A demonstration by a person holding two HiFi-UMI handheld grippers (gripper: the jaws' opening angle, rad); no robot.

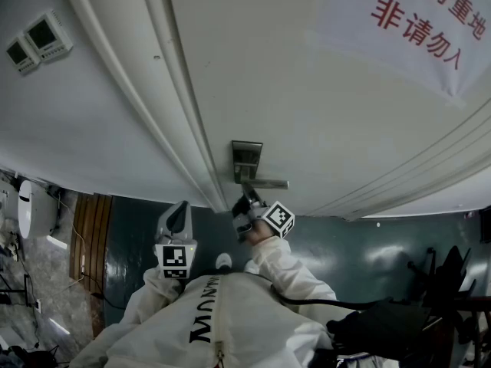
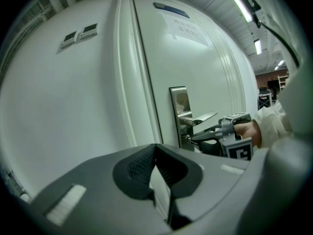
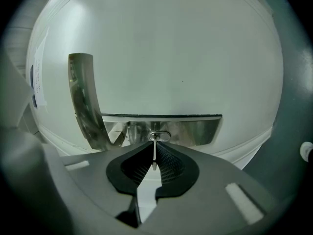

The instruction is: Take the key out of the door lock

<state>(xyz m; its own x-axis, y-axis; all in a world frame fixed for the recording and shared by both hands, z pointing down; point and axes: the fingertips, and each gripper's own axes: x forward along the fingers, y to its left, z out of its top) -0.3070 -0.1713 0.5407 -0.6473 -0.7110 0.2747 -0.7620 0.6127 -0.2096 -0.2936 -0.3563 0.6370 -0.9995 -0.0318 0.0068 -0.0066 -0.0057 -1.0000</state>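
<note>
Right gripper view: right gripper clenched on key (seen edge-on) seated in lock below handle; left gripper closed, empty, off the door.

The key stands between the jaws of the right gripper, its far end in the lock plate straight ahead on the door. The handle juts just above that gripper. The left gripper is to its left, apart from the door. Two wall panels sit high up, further left; a sign is high to the right.
</note>
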